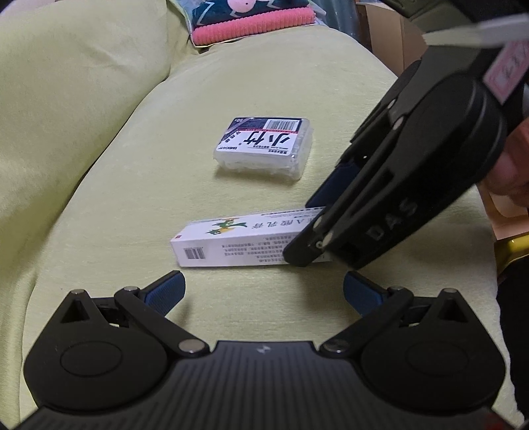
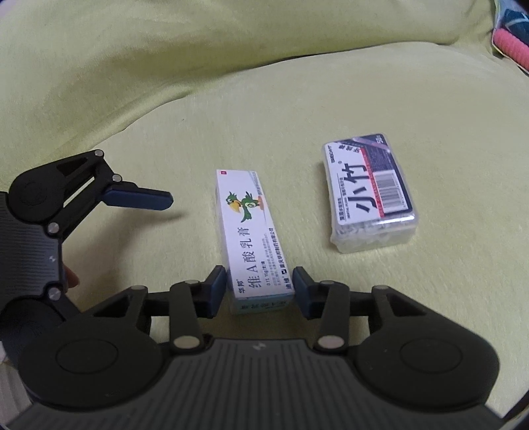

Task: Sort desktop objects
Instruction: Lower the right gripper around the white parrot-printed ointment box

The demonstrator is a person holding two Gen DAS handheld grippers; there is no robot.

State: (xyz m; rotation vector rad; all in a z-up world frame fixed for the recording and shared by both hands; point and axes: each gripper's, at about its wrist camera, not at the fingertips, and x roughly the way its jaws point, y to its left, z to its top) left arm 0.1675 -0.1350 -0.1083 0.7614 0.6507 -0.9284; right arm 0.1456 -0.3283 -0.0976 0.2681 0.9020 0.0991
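1. From my right wrist camera, the right gripper (image 2: pixel 260 291) straddles the near end of the ointment box (image 2: pixel 253 231), which lies flat on the yellow-green cushion (image 2: pixel 297 99).
2. Its blue pads (image 2: pixel 216 291) sit at either side of the box, at 9 and 3 o'clock of its near end. They look to be just touching or a hair off the cardboard; I cannot tell whether they are pressing yet.
3. The box's long axis runs from 6 toward 12 o'clock in that view, with the green bird print near its far half.
4. The clear plastic case (image 2: pixel 368 195) with the barcode label lies at about 2 o'clock from the box, near it but apart, also flat on the cushion.
5. The left gripper (image 2: pixel 139 198) shows at 9 o'clock of the right view, empty, one blue finger pointing toward the box but not reaching it.
6. From my left wrist camera, the left gripper (image 1: pixel 264 291) has its tongs wide apart over bare cushion, nothing between them.
7. There the box (image 1: pixel 238 244) lies just beyond the tips at 12 o'clock, and the right gripper (image 1: pixel 314 231) comes down on its right end.
8. The case (image 1: pixel 264 145) sits farther off at 12 o'clock.
9. A pink ribbed cloth (image 1: pixel 251 24) lies at the far edge, 12 o'clock.
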